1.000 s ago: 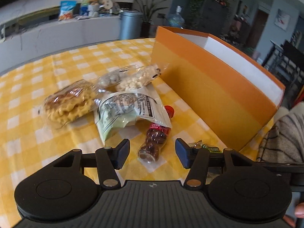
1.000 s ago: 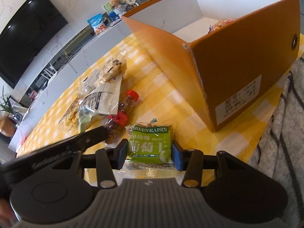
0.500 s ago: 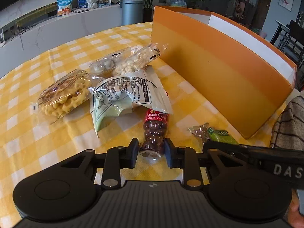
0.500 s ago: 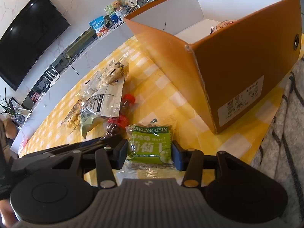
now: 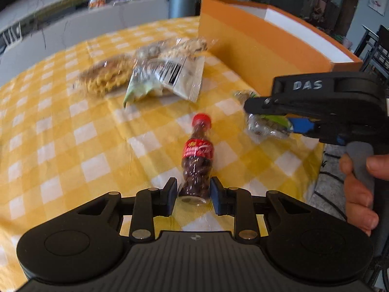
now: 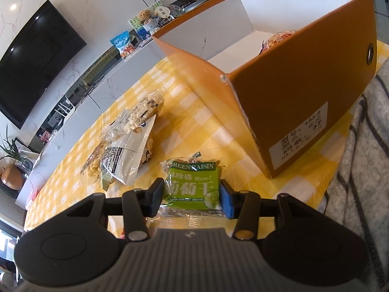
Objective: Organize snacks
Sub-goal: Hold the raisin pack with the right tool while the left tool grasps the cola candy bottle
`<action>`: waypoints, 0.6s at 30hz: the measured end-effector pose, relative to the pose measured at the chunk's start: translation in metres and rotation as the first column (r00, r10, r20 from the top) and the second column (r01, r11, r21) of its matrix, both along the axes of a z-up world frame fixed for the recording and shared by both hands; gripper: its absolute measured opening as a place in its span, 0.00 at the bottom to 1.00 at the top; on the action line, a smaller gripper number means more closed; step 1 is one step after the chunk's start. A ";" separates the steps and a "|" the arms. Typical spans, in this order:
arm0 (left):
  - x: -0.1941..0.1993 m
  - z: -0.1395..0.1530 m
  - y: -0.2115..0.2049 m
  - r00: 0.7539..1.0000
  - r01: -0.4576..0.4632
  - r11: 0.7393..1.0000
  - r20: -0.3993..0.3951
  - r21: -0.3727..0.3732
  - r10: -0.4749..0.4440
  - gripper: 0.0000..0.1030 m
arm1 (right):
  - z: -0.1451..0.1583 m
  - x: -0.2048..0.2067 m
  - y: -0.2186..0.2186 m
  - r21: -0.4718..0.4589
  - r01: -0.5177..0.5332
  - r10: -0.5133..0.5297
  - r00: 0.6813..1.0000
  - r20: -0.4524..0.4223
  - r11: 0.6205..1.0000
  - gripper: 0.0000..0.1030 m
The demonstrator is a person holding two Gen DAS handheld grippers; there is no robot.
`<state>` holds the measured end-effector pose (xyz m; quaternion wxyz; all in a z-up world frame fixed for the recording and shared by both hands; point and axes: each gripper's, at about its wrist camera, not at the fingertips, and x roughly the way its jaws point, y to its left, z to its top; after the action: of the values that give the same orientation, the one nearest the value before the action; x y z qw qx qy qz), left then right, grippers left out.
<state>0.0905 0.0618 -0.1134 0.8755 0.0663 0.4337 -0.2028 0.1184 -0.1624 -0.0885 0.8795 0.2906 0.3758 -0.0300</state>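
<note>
A small bottle of chocolate candies (image 5: 197, 155) with a red cap lies on the yellow checked tablecloth (image 5: 73, 146), cap pointing away. My left gripper (image 5: 193, 196) holds its base between both pads, and the jaws are opening slightly. My right gripper (image 6: 192, 196) is shut on a green raisin packet (image 6: 193, 182), held just above the cloth. The left wrist view shows that packet (image 5: 265, 126) under the right tool. An open orange box (image 6: 304, 92) stands just beyond, with one snack pack (image 6: 279, 39) inside.
A pile of snacks lies left of the box: a white and green bag (image 5: 167, 80), a pack of waffle cookies (image 5: 104, 77) and a clear pack of pale pieces (image 6: 141, 114). A hand (image 5: 359, 189) grips the right tool. Striped fabric (image 6: 359, 170) borders the table's right edge.
My left gripper closed on the bottle and pulled it back out from under the white bag. The right gripper kept still with the raisin packet in it.
</note>
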 end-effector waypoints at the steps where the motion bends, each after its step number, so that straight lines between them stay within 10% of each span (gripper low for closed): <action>1: -0.001 0.004 -0.001 1.000 0.006 1.000 0.024 -0.014 -0.005 0.45 | 0.000 0.000 0.000 -0.002 0.000 0.000 1.000 0.000 1.000 0.46; 4: 0.005 0.011 -0.002 0.999 -0.001 0.997 0.048 -0.081 0.005 0.60 | 0.001 -0.001 -0.001 0.001 0.005 -0.005 1.000 0.007 1.000 0.46; 12: 0.027 -0.010 -0.014 0.995 -0.096 0.994 -0.010 -0.051 0.096 0.60 | -0.001 -0.002 0.000 -0.002 0.000 0.000 1.000 0.006 1.000 0.46; 18: 0.028 -0.010 -0.008 0.985 -0.175 0.981 -0.007 -0.086 0.175 0.33 | -0.001 -0.001 0.000 0.000 -0.002 0.002 1.000 0.010 1.000 0.46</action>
<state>0.1183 0.0534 -0.1236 0.8922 -0.0099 0.4282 -0.1435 0.1173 -0.1621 -0.0895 0.8813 0.2904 0.3718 -0.0276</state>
